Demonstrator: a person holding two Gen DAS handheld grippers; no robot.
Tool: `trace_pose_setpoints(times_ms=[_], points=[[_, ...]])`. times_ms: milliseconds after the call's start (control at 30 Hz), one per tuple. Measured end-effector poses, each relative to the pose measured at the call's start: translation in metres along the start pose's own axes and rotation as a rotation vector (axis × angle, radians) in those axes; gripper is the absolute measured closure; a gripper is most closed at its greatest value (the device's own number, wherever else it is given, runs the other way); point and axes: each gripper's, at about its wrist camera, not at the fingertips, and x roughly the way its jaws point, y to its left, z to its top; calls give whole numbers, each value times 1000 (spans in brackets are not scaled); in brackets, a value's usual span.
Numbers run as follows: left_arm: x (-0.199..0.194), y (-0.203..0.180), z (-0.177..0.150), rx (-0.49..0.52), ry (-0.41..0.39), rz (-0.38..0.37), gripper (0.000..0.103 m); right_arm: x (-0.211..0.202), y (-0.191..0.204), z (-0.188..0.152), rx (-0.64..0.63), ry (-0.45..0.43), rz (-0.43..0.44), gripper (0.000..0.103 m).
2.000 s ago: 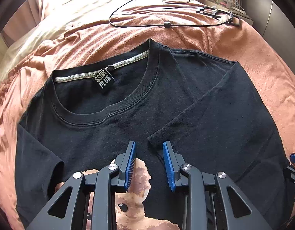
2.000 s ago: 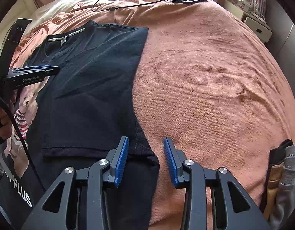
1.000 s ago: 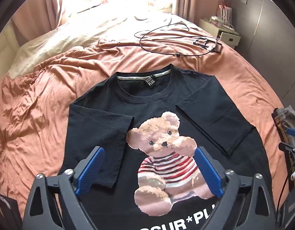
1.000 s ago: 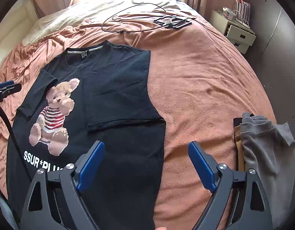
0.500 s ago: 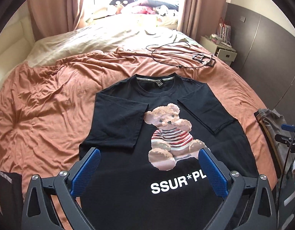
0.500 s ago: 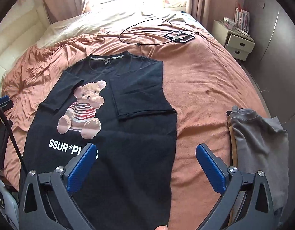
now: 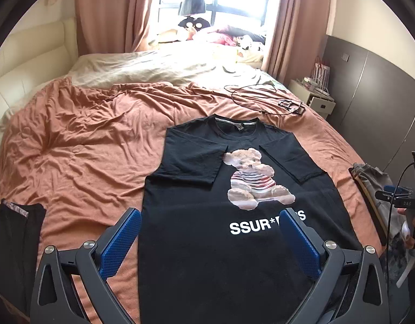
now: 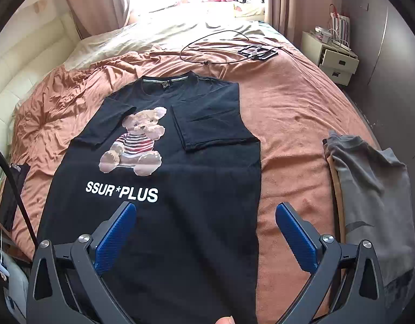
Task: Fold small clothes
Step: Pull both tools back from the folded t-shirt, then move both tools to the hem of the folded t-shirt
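A black T-shirt (image 7: 196, 243) (image 8: 207, 189) with a teddy-bear print and white lettering lies flat, front up, on the orange bedspread (image 7: 80, 145) (image 8: 288, 124). Both sleeves are folded inward over the chest. My left gripper (image 7: 211, 229) hovers open above the shirt's lower left part, blue pads wide apart, nothing between them. My right gripper (image 8: 206, 224) hovers open above the shirt's lower right edge, also with nothing in it. The shirt's bottom hem is hidden below both views.
Folded grey and tan clothes (image 8: 369, 189) (image 7: 369, 181) lie at the bed's right edge. A dark folded garment (image 7: 16, 243) (image 8: 10, 194) sits at the left edge. A black cable (image 8: 215, 46) and a small frame lie far up the bed. A bedside cabinet (image 8: 337, 62) stands at the right.
Both grippers pulled back and up from the shirt's collar area toward its lower part, and their jaws widened. The whole shirt with both sleeves folded in has come into view.
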Motion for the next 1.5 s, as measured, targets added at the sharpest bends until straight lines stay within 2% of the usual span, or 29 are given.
trace_pose_setpoints(times_ms=[267, 633, 1033, 1267, 1367, 1500], points=[[-29, 9, -44, -2, -22, 11, 0, -20, 1, -33, 23, -34, -10, 0], [-44, 24, -105, -53, -17, 15, 1, -35, -16, -90, 59, -74, -5, 0], [-64, 46, -160, -90, -38, 45, 1, -47, -42, -153, 112, -105, 40, 0], [-64, 65, -187, -146, -17, 39, 12, -49, -54, -190, 151, -109, 57, 7], [-62, 75, -199, -167, 1, 45, 19, -46, -56, -205, 157, -102, 63, 13], [-59, 90, -212, -215, 4, 40, 22, -43, -63, -220, 205, -104, 97, 17]])
